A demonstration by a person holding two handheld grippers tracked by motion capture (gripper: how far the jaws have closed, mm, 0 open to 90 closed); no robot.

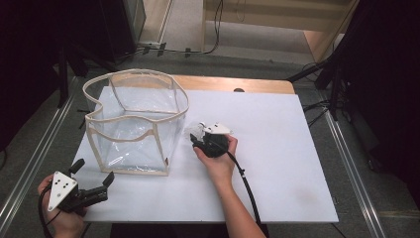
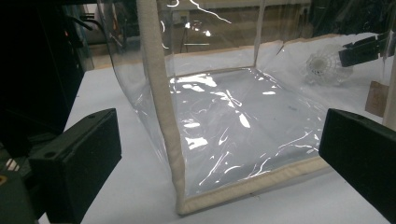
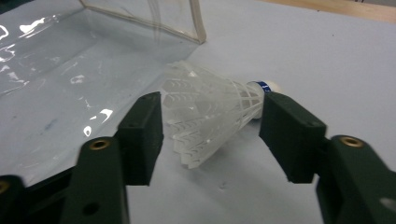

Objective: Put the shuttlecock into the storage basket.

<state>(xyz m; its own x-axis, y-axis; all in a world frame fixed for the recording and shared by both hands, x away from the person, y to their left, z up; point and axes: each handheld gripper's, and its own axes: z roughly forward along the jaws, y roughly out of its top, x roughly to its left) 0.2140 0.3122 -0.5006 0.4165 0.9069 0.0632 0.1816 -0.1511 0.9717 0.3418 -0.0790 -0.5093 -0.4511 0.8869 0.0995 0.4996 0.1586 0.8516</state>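
Note:
A white feather shuttlecock [image 3: 205, 112] lies on its side on the white table, its blue-banded cork end away from the bag. My right gripper [image 3: 212, 135] is open, one jaw on each side of it. From above, the shuttlecock [image 1: 192, 130] sits just right of a clear plastic bag with cream trim [image 1: 131, 144], with the right gripper [image 1: 197, 136] over it. My left gripper [image 1: 94, 171] is open at the table's front left, pointing at the bag's front corner [image 2: 159, 93]. Through the bag I see the shuttlecock [image 2: 322, 65].
The white table top [image 1: 277, 163] stretches bare to the right of my right hand. The bag stands upright with its mouth open upward and nothing inside. A wooden edge [image 1: 233, 83] runs behind the table. Dark stands and cables surround it on the floor.

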